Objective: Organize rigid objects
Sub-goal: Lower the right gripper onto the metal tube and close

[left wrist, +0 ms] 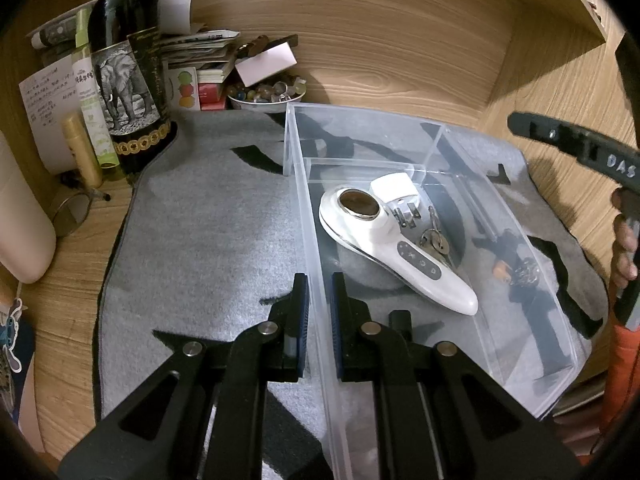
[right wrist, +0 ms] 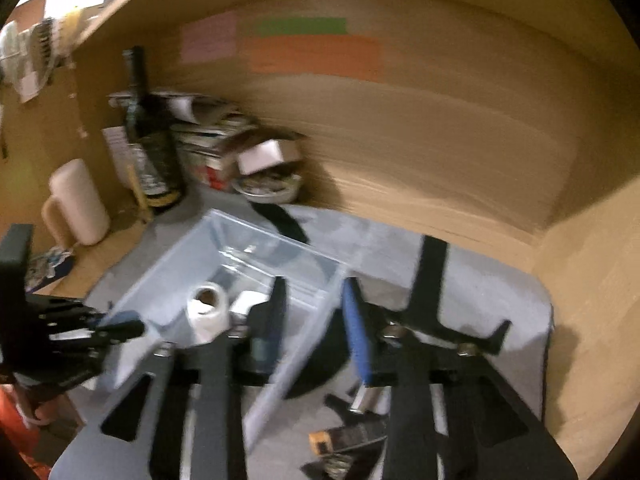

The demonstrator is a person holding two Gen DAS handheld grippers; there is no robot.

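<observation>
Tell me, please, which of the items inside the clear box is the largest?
The white handheld device with the round metal head; the white plug adapter and keys beside it in the clear box are much smaller.

Pretty blurry shot, but here's what's there. The right gripper [right wrist: 314, 320] has its two fingers spread wide, and the side wall of a clear plastic bin [right wrist: 224, 236] runs right between them, left finger inside the bin, blue-padded right finger [right wrist: 358, 332] outside. Inside the bin there's a white handheld device [right wrist: 206, 312] standing near the left finger, with a small white block [right wrist: 246, 302] beside it. The bin sits on a grey mat with black markings [right wrist: 500, 292]. The other gripper [right wrist: 116, 328] pokes in from the left at the bin's near corner. Back by the wooden wall: a dark bottle [right wrist: 150, 152], a pile of papers [right wrist: 208, 136], and a bowl [right wrist: 268, 190].
</observation>
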